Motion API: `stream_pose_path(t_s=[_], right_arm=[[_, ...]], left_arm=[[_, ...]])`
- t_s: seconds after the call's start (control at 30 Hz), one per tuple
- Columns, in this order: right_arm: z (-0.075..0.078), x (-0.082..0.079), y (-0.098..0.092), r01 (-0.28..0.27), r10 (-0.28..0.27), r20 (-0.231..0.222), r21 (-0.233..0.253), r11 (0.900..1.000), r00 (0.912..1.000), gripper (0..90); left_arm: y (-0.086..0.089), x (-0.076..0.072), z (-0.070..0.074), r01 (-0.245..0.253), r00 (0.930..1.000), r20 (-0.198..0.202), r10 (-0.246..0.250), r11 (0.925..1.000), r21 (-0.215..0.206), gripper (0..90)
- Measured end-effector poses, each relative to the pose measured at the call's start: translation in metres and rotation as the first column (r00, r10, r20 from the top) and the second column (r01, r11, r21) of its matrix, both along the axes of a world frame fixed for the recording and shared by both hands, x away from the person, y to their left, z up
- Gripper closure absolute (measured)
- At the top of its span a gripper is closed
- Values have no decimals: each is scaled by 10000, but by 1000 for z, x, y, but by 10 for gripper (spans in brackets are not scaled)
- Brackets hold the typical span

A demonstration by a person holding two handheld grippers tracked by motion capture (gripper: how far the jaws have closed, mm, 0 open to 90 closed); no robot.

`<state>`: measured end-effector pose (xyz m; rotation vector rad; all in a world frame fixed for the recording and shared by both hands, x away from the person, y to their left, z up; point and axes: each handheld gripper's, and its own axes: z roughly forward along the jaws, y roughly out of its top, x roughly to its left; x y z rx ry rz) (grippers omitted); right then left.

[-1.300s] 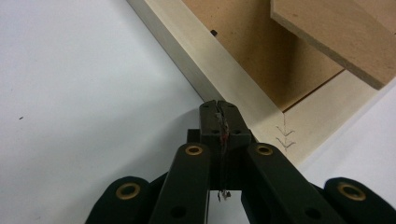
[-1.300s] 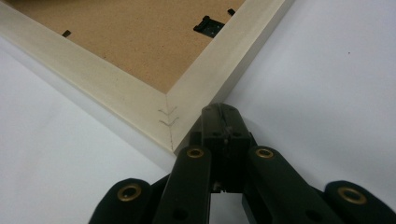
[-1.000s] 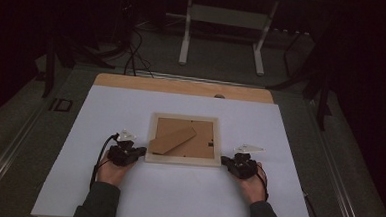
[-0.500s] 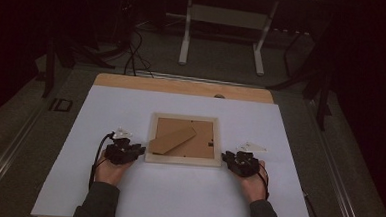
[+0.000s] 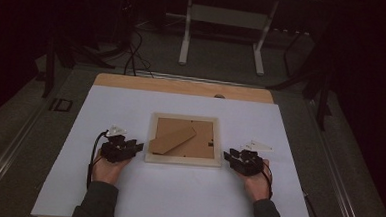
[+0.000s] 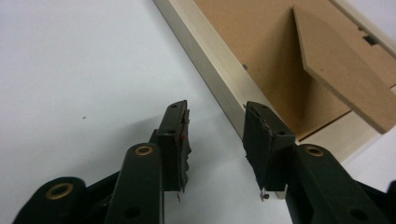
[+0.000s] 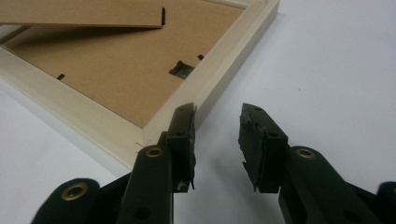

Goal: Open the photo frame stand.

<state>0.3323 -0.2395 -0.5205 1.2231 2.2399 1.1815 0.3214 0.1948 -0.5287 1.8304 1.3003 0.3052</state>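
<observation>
Frame: pale wooden picture frame (image 5: 184, 139), face down mid-table, brown fibreboard backing up.
Left gripper (image 6: 215, 135): jaws parted, empty, beside its near-left corner.
Right gripper (image 7: 217, 133): likewise, near-right corner.
Handling: probably light, stiff, possibly glazed; grip the side rails.

A wide white sheet (image 5: 126, 195) covers most of the pale wooden counter (image 5: 182, 86), whose bare far edge shows as a tan strip. Beyond it, on the dark grey floor (image 5: 223, 60), stands a light grey metal stand with two legs (image 5: 223, 20). Black cables (image 5: 134, 50) trail across the floor at the left.
</observation>
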Motion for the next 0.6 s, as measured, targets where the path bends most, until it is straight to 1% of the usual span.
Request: stream_pose_path(t_s=[0.07, 0.17, 0.33, 0.47, 0.53, 0.6], right_arm=[[1, 0, 1, -69, 69, 17, 67, 10000, 10000, 637], [2, -1, 3, -132, 132, 38, 50, 9999, 9999, 629], [2, -2, 3, -185, 186, 121, -3, 9998, 9998, 626], [2, -2, 3, -216, 216, 159, 7, 9998, 9996, 619], [2, -2, 3, -193, 192, 150, 47, 9998, 9997, 615], [2, -2, 3, -213, 212, 158, 23, 9998, 9997, 614]], left_arm=[[1, -1, 2, 2, 10000, 3, -2, 9999, -171, 602], [1, -2, 5, -67, 9999, 107, 70, 9997, -246, 596], [3, -2, 10, -170, 9996, 240, 174, 9997, -187, 584], [4, -3, 19, -229, 9985, 487, 237, 9996, -162, 582], [6, -3, 24, -318, 9981, 498, 352, 9973, -667, 581], [8, -4, 29, -457, 9974, 513, 510, 9939, -1007, 582]])
